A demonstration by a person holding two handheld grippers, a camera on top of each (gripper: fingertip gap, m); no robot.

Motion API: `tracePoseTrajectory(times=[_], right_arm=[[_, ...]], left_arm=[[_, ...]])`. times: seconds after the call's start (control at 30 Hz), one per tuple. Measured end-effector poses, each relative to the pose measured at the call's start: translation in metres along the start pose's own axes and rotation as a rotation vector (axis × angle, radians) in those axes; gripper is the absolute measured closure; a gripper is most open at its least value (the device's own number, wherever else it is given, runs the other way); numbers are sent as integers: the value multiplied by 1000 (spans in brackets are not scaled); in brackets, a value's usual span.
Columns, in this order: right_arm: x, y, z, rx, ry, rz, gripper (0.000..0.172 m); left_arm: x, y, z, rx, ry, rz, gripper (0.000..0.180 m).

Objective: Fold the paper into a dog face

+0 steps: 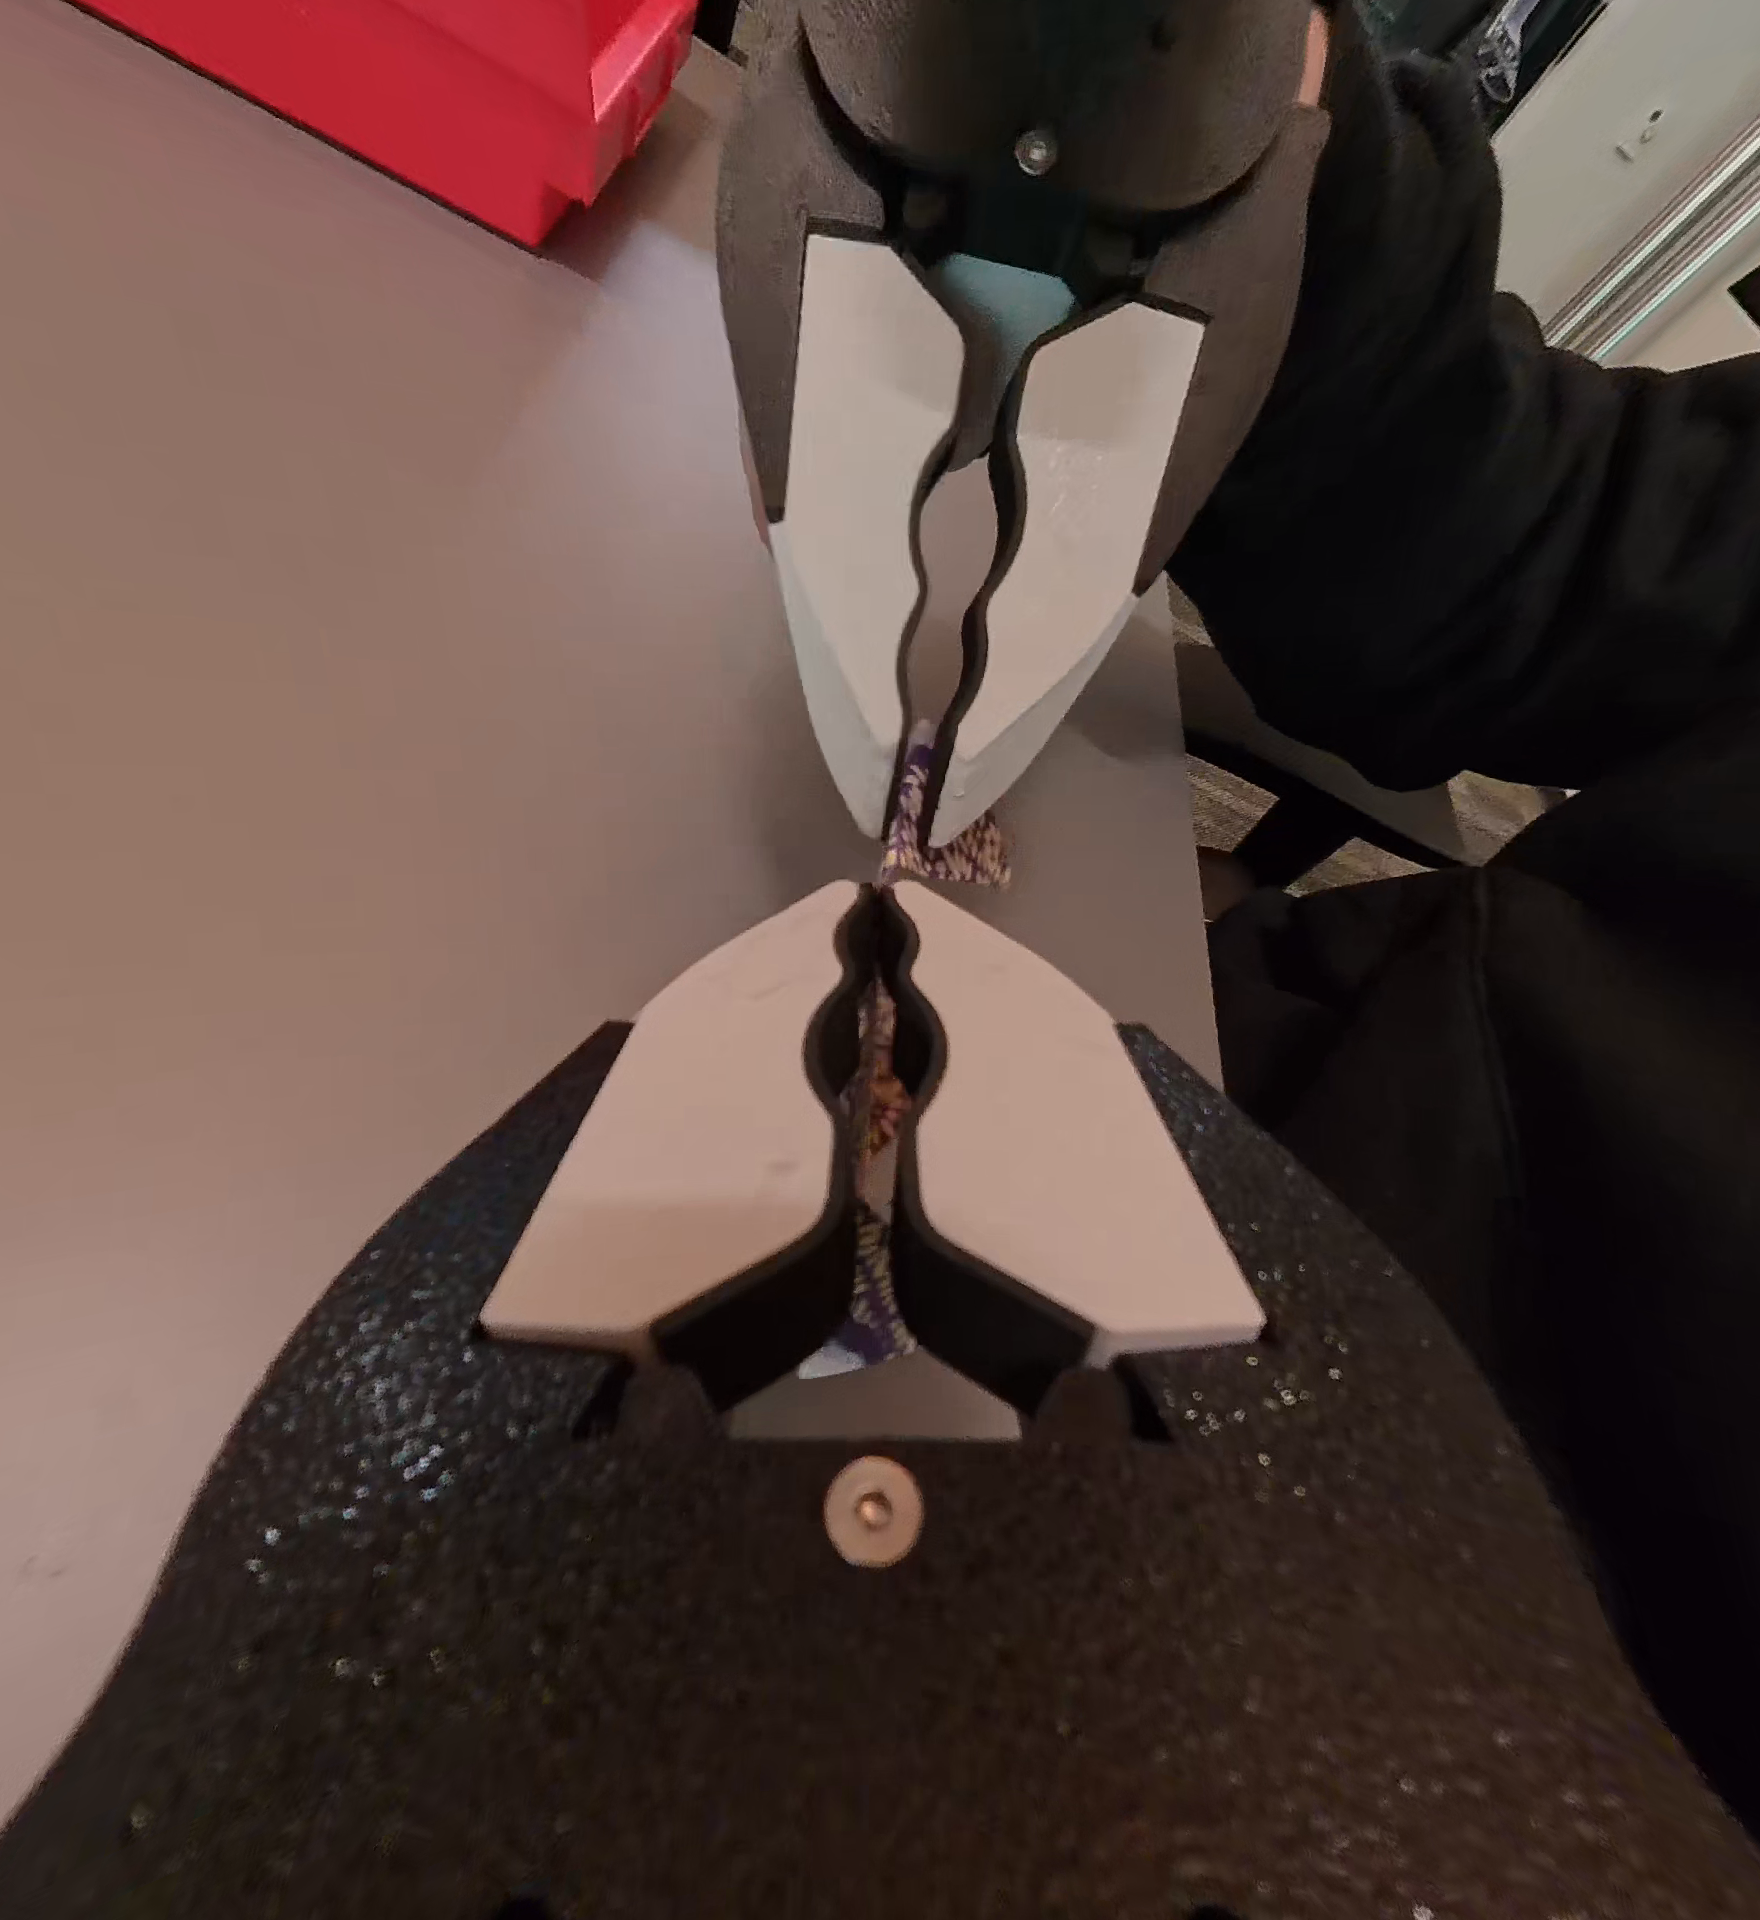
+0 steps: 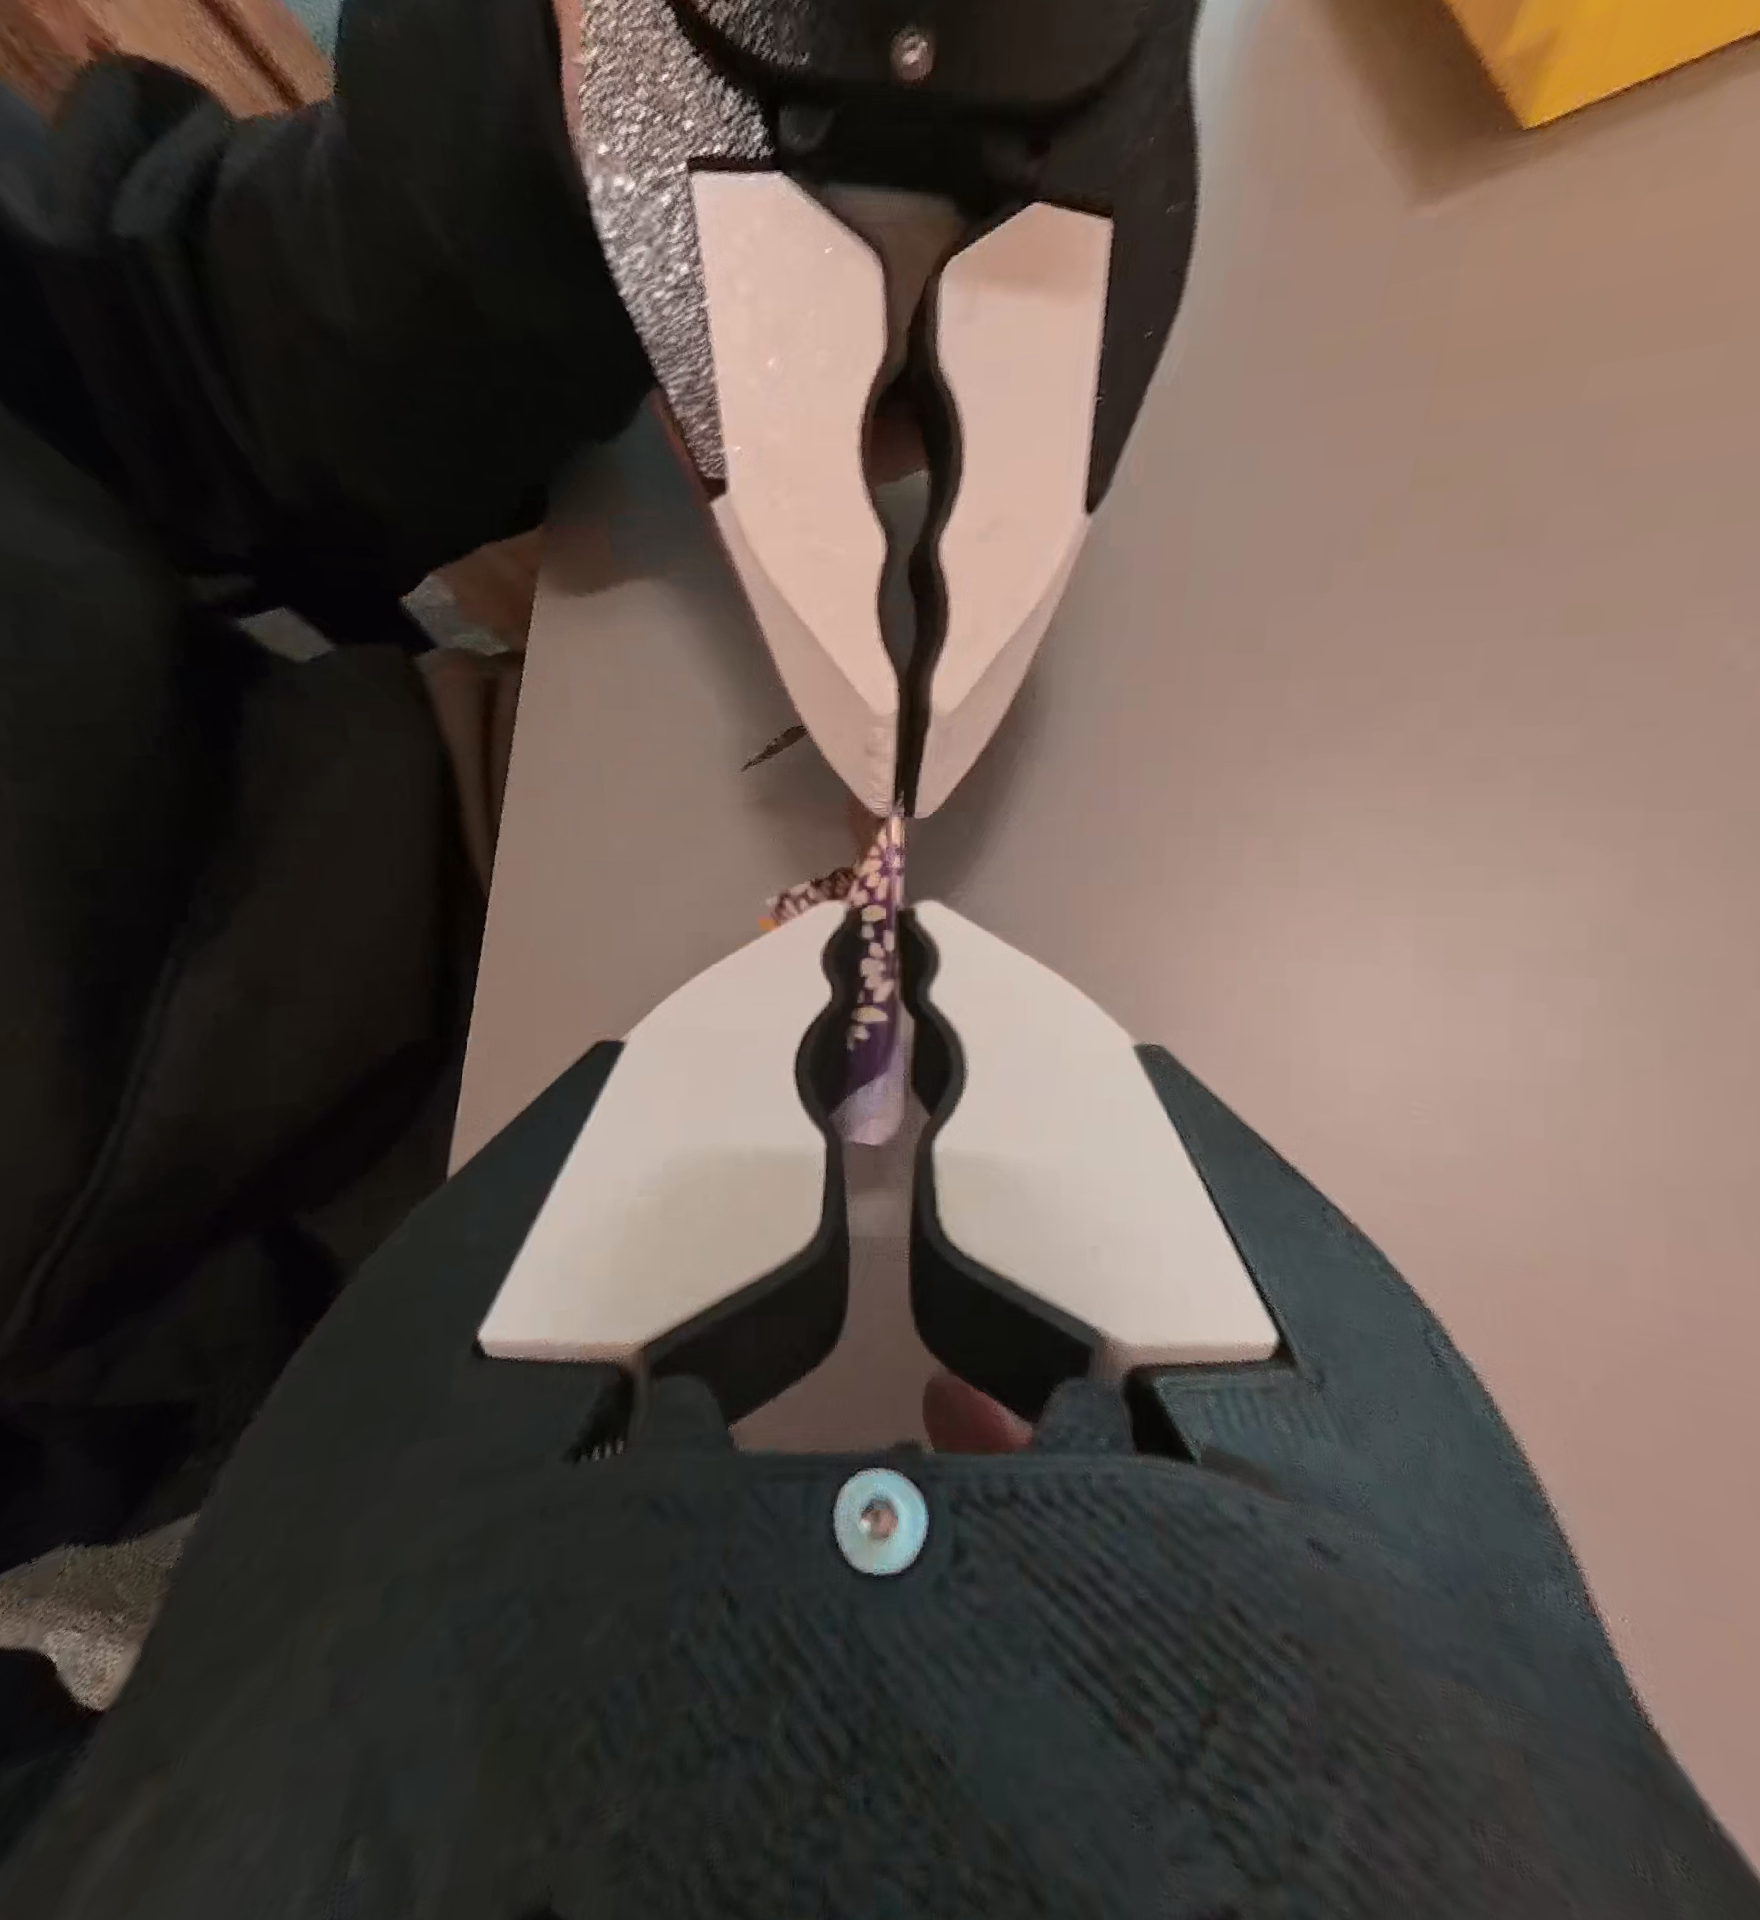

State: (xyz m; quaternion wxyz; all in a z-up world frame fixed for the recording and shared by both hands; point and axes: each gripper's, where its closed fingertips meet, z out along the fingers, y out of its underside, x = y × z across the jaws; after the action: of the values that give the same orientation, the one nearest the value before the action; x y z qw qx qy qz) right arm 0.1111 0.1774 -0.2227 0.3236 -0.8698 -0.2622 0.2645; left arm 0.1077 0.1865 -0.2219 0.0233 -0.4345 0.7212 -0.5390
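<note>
The folded paper (image 1: 962,858), purple with a pale pattern, is held upright above the grey table (image 1: 336,727), near its edge. My left gripper (image 1: 881,899) is shut on it, and the paper runs back between its pads. My right gripper (image 1: 905,831) faces it tip to tip and is closed on the paper's other end. A small flap sticks out sideways between the two grippers. In the right wrist view the paper (image 2: 881,873) lies between my right gripper's (image 2: 876,914) fingers. The left gripper (image 2: 902,805) pinches its far tip.
A red box (image 1: 388,94) stands at the far left of the table. A yellow object (image 2: 1634,52) lies at the far right. The person's black sleeves (image 1: 1478,520) and lap lie along the table's edge (image 2: 502,831). My two grippers' fingertips are within a few centimetres of each other. Left tips and right tips are each some 30 cm from the yellow object (image 2: 1634,52).
</note>
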Motion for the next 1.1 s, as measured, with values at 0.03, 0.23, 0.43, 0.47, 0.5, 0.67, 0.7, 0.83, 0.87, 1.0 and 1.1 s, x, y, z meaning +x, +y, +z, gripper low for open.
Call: tracePoseTrajectory(times=[0.03,0.23,0.43,0.47,0.5,0.67,0.7,0.83,0.87,1.0,1.1], right_arm=[[0,0,1,-7,6,-12,167],[7,6,-2,-21,39,-12,171],[1,-4,-22,132,-65,56,172],[-1,-6,-26,157,-89,66,172],[-2,-8,-30,179,-105,78,172],[-1,-12,-40,232,-139,127,172],[-1,-15,-42,249,-142,129,171],[2,-14,-45,248,-118,130,172],[3,-14,-46,246,-110,132,172],[11,-11,-49,234,-51,132,172],[16,-12,-54,235,-8,94,172]], left_arm=[[-1,0,0,-1,-2,1,180],[-2,-8,-1,48,-17,4,149],[-3,-17,-38,155,-34,75,148],[-3,-16,-42,165,-14,67,148],[-1,-13,-45,166,13,61,148],[13,-1,-37,111,117,91,151],[12,2,-33,86,110,98,155],[7,5,-23,50,69,132,180],[7,4,-22,51,68,134,180],[2,-1,-20,77,63,87,180],[-1,-9,-22,132,96,-17,180]])
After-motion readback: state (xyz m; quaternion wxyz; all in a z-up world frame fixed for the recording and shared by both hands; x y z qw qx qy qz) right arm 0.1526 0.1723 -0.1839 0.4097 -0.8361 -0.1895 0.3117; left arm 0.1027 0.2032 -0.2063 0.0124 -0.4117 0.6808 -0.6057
